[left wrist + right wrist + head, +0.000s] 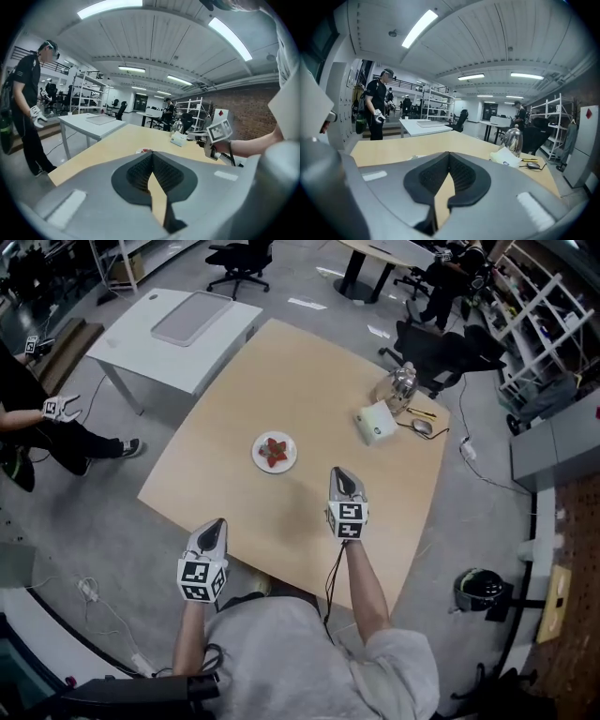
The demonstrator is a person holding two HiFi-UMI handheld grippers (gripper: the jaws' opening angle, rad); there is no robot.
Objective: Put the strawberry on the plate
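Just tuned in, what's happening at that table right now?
A person stands at the near edge of the wooden table with a gripper in each hand. The strawberry already lies on the small white plate near the middle of the table. The left gripper and the right gripper are both short of the plate, jaws together with nothing between them. So the placing looks done.

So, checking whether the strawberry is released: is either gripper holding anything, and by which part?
Nothing is held. The left gripper and the right gripper are both shut and empty; the strawberry lies on the plate.
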